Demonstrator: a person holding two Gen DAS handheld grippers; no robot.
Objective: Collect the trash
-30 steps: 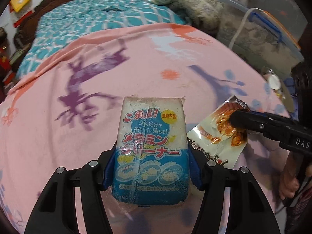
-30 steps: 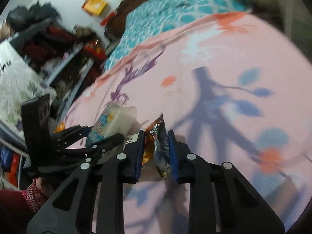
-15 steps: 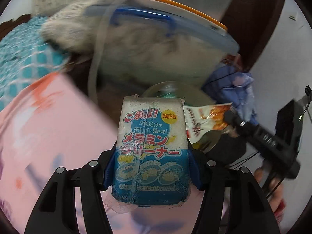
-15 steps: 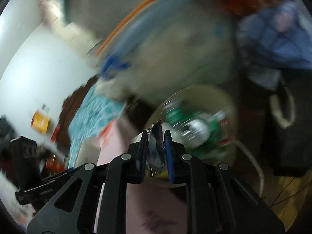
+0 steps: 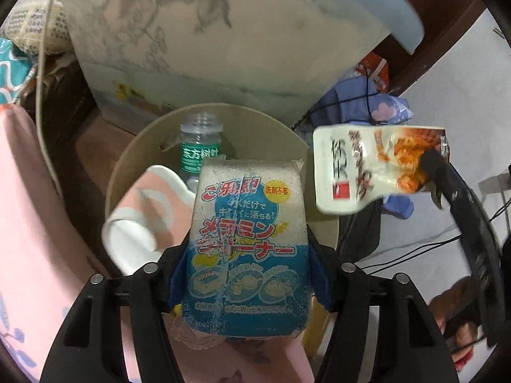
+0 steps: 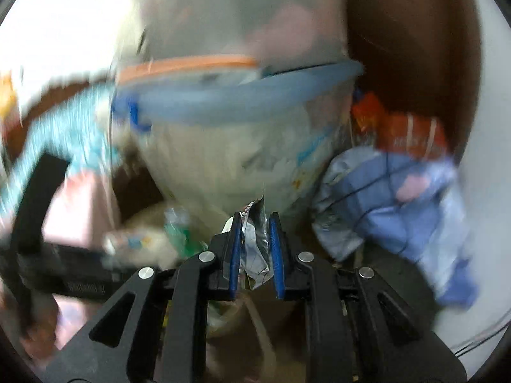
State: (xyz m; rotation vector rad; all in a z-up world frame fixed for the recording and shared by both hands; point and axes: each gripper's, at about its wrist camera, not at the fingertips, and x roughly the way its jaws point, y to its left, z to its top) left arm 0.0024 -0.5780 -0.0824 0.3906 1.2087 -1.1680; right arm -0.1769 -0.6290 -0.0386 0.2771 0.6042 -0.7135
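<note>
Left claw (image 5: pixel 249 274): jaws opening, sponge pack (image 5: pixel 247 245) between the blue pads (image 5: pixel 177 274) and touching both. Pack stands upright in the claw, over the near rim of the bin (image 5: pixel 127 156). Label on pack: Japanese print in red on a blue and white ground. Large red katakana reads メラミン, with ーナー on the line below. A yellow round badge at upper right reads 洗剤不要. The blue panel above carries 水だけで and 落ちる!. The bottom row shows small pictures of dishes; the fine print under them is too small to read.

Bin: round, beige, on the floor just beside the pink bedspread (image 5: pixel 28 210). Inside it sits a clear bottle (image 5: pixel 200 146), cap off, with a green band reading 东方树叶. A pink and white item lies against the bin's left wall; what it is I cannot tell.

Right claw (image 6: pixel 254 249): jaws close together, clamped on a crumpled foil wrapper (image 6: pixel 254 239), silver side showing between the pads. From the left view the wrapper (image 5: pixel 377 169) hangs to the right of the bin's rim. It is white with an orange food picture, black brush characters and a small red seal. The characters are blurred and not legible.

Behind the bin: a clear storage box (image 5: pixel 223 41) with a blue lid, and a blue cloth heap (image 5: pixel 361 102) to its right. The right view is heavily blurred.
</note>
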